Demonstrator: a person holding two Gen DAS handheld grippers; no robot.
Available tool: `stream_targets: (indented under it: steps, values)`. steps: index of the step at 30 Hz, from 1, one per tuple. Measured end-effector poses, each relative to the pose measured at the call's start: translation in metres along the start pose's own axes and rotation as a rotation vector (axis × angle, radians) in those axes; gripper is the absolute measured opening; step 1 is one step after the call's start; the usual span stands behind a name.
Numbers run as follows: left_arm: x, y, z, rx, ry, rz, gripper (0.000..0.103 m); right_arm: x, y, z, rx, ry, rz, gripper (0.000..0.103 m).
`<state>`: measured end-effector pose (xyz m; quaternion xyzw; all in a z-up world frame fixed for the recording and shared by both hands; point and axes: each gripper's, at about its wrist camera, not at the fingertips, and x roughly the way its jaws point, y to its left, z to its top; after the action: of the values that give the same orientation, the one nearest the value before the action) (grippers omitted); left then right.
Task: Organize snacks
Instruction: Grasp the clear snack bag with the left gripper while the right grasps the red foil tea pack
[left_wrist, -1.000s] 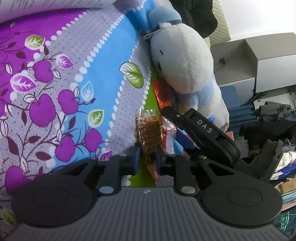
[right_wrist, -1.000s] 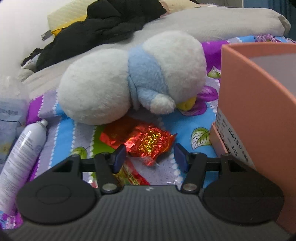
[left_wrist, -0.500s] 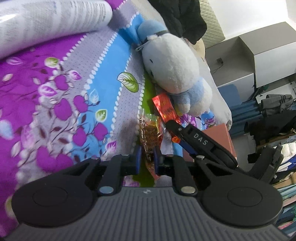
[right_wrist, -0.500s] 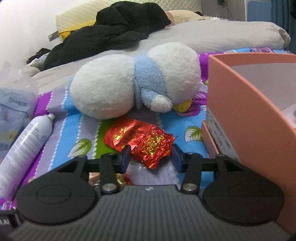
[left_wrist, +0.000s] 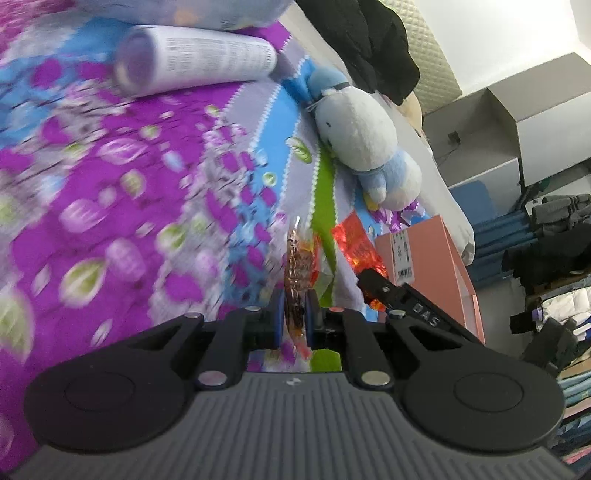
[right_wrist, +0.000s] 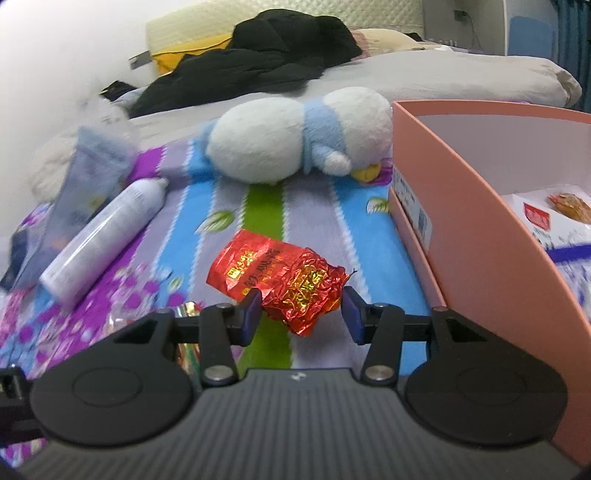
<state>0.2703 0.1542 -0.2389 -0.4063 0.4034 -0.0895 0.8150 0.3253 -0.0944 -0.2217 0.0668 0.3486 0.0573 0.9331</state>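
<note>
1. The left hand-held gripper (left_wrist: 294, 317) is clamped on a clear snack packet (left_wrist: 300, 266) with brown contents, held edge-up above the floral bedsheet (left_wrist: 110, 206).
2. The right hand-held gripper (right_wrist: 301, 308) has its jaws spread, with a crinkled red foil packet (right_wrist: 280, 280) lying on the bedsheet between its fingertips; whether they touch it is unclear.
3. A pink box (right_wrist: 480, 206) stands just right of the red packet, holding a white snack bag (right_wrist: 554, 221).
4. A white-and-blue plush toy (right_wrist: 295, 140) lies beyond the packets.
5. A white spray bottle (right_wrist: 107, 236) lies to the left.
</note>
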Motion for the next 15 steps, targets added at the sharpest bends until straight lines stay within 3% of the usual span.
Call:
stream_targets:
  steps: [15]
  values:
    - [-0.089, 0.021, -0.073, -0.019, -0.004, 0.061, 0.013, -0.105, 0.0, -0.078, -0.069, 0.08, 0.04, 0.05]
